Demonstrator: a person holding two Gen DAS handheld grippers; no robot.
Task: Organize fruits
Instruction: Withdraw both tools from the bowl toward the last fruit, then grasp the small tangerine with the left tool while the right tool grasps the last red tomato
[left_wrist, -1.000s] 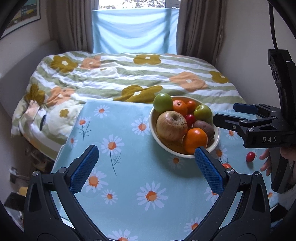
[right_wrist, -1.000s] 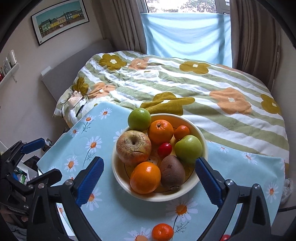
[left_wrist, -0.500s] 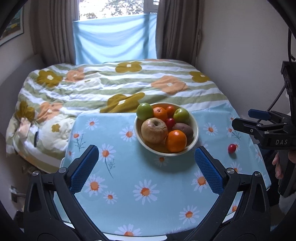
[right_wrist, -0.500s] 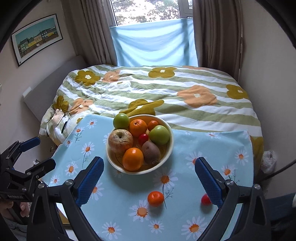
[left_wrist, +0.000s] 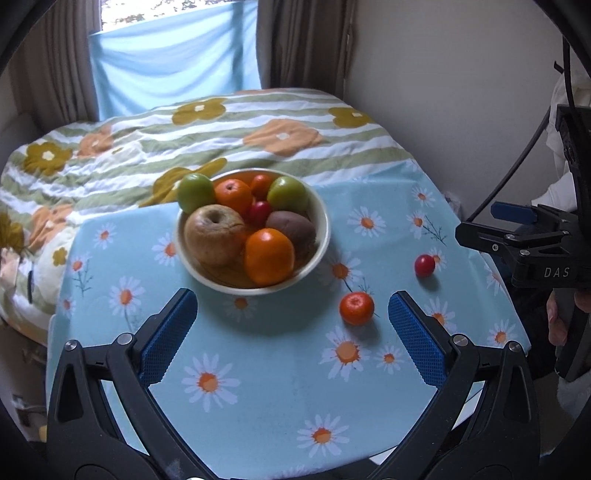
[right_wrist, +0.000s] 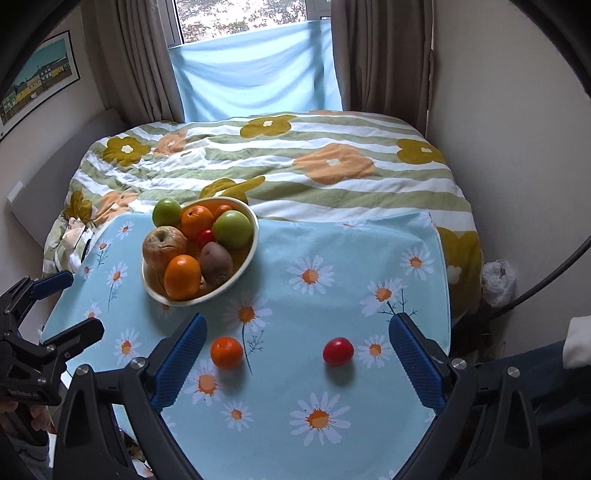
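A cream bowl (left_wrist: 321, 236) (right_wrist: 251, 240) heaped with apples, oranges, a kiwi and small red fruit stands on a light blue daisy tablecloth (left_wrist: 258, 387) (right_wrist: 332, 295). Loose on the cloth lie a small orange tangerine (left_wrist: 356, 308) (right_wrist: 226, 352) and a red cherry tomato (left_wrist: 424, 265) (right_wrist: 338, 351). My left gripper (left_wrist: 293, 336) hovers open above the near cloth, with the tangerine just inside its right finger. My right gripper (right_wrist: 299, 365) is open too, and both loose fruits lie between its fingers. Each gripper shows at the edge of the other's view.
A bed with a striped flower quilt (left_wrist: 221, 147) (right_wrist: 295, 166) lies right behind the table. A wall stands close on the right, curtains and a window at the back. A white bag (right_wrist: 498, 280) sits on the floor by the wall. A hand (left_wrist: 557, 317) holds the right gripper's handle.
Both grippers have pulled back and risen from the bowl, so more cloth shows. The right view has swung rightwards; the tangerine and tomato now sit between its fingers. Both stayed open.
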